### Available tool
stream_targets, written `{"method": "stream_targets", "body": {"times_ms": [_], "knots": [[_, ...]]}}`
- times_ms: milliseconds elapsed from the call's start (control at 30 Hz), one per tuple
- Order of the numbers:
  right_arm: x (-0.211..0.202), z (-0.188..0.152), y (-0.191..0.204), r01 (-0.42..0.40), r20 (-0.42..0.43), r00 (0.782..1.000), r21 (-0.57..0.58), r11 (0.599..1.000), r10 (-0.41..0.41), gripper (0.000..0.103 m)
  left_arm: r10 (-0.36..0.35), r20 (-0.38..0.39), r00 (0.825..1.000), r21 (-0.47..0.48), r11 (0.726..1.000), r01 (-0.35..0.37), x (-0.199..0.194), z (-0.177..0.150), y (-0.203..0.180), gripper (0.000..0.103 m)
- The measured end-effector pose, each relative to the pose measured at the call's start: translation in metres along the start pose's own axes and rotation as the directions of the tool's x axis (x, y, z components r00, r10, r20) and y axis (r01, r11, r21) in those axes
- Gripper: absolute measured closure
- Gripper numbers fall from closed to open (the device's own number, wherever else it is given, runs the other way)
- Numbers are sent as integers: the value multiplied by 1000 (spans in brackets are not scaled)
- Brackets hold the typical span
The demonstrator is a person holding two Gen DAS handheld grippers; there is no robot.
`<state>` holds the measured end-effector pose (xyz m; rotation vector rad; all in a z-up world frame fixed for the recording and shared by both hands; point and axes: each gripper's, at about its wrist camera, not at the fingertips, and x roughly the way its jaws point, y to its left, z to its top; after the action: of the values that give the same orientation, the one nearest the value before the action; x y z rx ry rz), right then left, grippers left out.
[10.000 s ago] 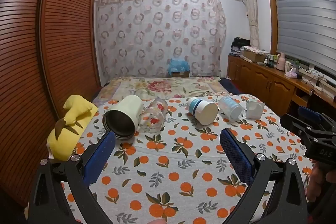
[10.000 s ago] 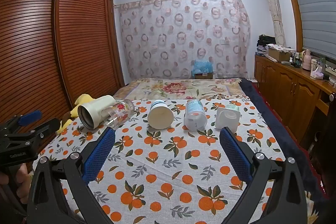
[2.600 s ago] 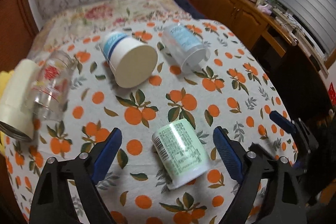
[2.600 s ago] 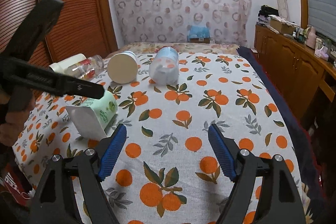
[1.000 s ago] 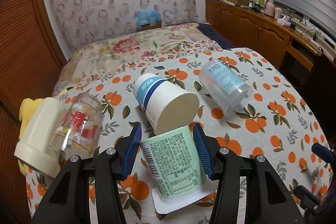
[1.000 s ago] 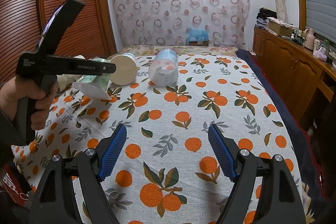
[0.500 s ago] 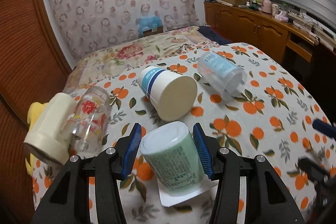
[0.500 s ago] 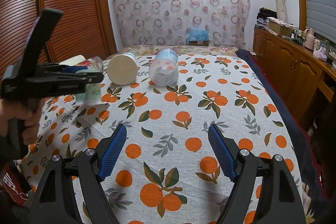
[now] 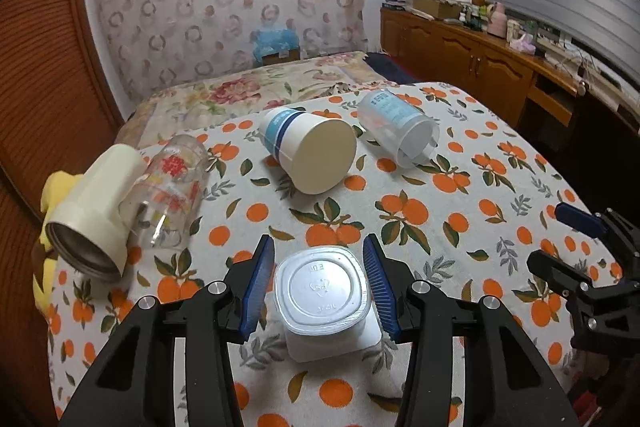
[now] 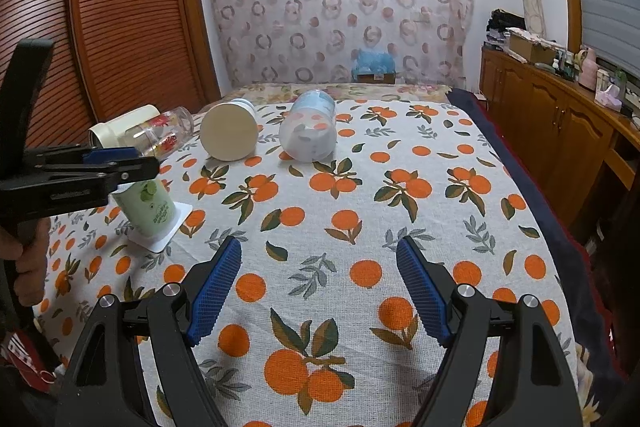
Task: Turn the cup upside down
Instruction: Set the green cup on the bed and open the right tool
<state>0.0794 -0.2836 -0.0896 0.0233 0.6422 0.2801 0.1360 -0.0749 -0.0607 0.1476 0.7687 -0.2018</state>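
The green yogurt cup (image 9: 322,293) stands upside down on the orange-print cloth (image 9: 420,211), its white base up and its square rim flat on the cloth. It also shows in the right wrist view (image 10: 149,206). My left gripper (image 9: 319,287) sits around the cup's top with small gaps between the blue pads and the cup, so it looks open. It appears in the right wrist view (image 10: 116,163) above the cup. My right gripper (image 10: 319,287) is open and empty over the cloth at the near right; it also shows in the left wrist view (image 9: 576,243).
Other cups lie on their sides behind: a cream tumbler (image 9: 90,203), a printed glass (image 9: 170,187), a blue-banded paper cup (image 9: 310,155) and a clear plastic cup (image 9: 396,131). A yellow plush (image 9: 44,267) is at the left edge. A wooden cabinet (image 10: 560,131) runs along the right.
The left gripper turned the green cup from tilted to fully upside down, set it on the cloth and loosened its jaws around it. The right gripper stayed still.
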Motion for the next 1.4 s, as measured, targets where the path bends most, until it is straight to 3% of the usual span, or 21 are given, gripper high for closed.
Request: {"method": "stream_targets", "body": {"times_ms": [500, 567, 633, 800, 1100, 1400], "knots": [[2, 20, 22, -22, 4, 1000, -32, 999, 22, 21, 2, 62, 998, -65, 998, 2, -34, -18, 22, 8], [4, 22, 27, -26, -2, 1000, -28, 999, 26, 21, 12, 58, 998, -66, 998, -8, -37, -20, 22, 8], [5, 23, 33, -29, -2, 1000, -21, 999, 29, 11, 29, 54, 998, -67, 997, -25, -39, -23, 24, 8], [4, 26, 42, -39, 1, 999, 13, 999, 39, 3, 45, 65, 997, -96, 995, -39, -51, -33, 32, 8], [-10, 36, 59, -56, 34, 998, 51, 997, 54, 3, 59, 120, 991, -142, 989, -42, -78, -41, 49, 8], [-40, 46, 68, -41, 117, 992, 33, 999, 37, 3, 128, 221, 967, -172, 981, -91, -113, -35, 57, 8]]}}
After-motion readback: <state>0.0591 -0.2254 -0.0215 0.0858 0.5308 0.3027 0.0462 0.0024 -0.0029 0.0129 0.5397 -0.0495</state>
